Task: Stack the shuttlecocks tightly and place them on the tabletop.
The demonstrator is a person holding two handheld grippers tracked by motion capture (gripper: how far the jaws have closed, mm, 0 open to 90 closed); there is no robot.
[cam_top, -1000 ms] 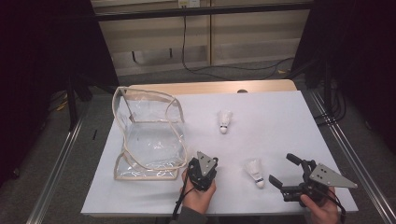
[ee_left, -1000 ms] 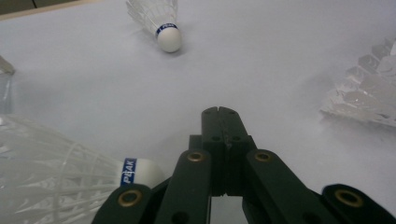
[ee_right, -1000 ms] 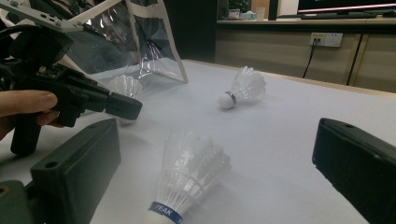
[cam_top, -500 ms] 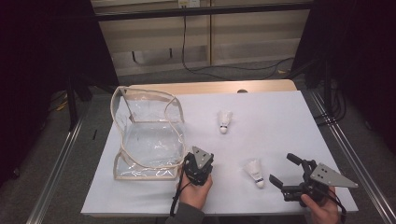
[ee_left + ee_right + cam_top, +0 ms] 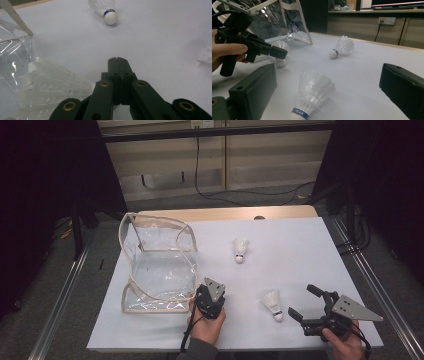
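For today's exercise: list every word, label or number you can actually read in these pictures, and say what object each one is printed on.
"PEAK": white letters on the blue band of the nearest shuttlecock, just above its cork, in the right gripper view.
The blue band on the far shuttlecock in the left gripper view carries print too small to read.
The wall socket shows no readable marking.
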